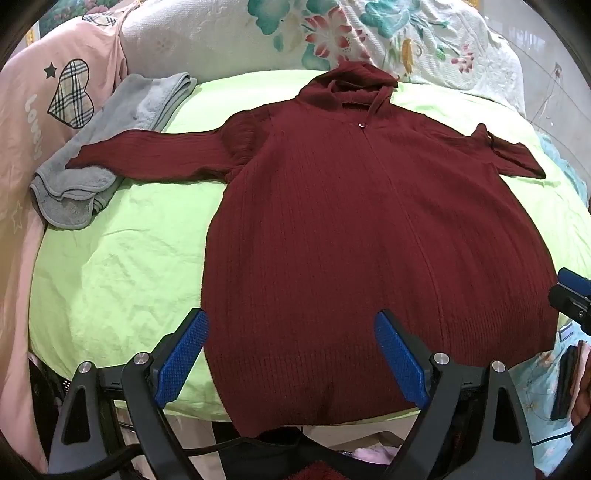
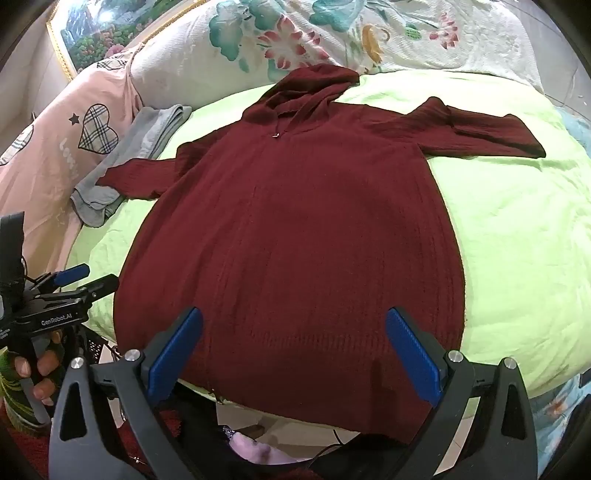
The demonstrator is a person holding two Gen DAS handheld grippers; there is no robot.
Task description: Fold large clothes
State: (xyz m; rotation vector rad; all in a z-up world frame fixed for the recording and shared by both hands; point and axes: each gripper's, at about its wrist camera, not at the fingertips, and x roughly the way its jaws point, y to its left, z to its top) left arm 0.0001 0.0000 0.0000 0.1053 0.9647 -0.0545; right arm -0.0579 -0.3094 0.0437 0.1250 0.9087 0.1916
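Observation:
A dark red knitted hooded sweater (image 1: 351,229) lies flat, face up, on a lime green sheet (image 1: 122,266), hood at the far end, hem hanging over the near edge. Its left sleeve (image 1: 147,158) stretches out onto a grey towel; its right sleeve (image 2: 491,129) points out to the right. My left gripper (image 1: 291,325) is open and empty above the hem, left of centre. My right gripper (image 2: 295,325) is open and empty above the hem too. The sweater also shows in the right wrist view (image 2: 295,229), as does the left gripper (image 2: 85,278) at the left edge.
A folded grey towel (image 1: 107,147) lies at the far left under the sleeve cuff. A pink blanket with a plaid heart (image 1: 48,99) and a floral cover (image 1: 332,33) bound the far side. The floor and cables (image 2: 332,439) show below the near edge.

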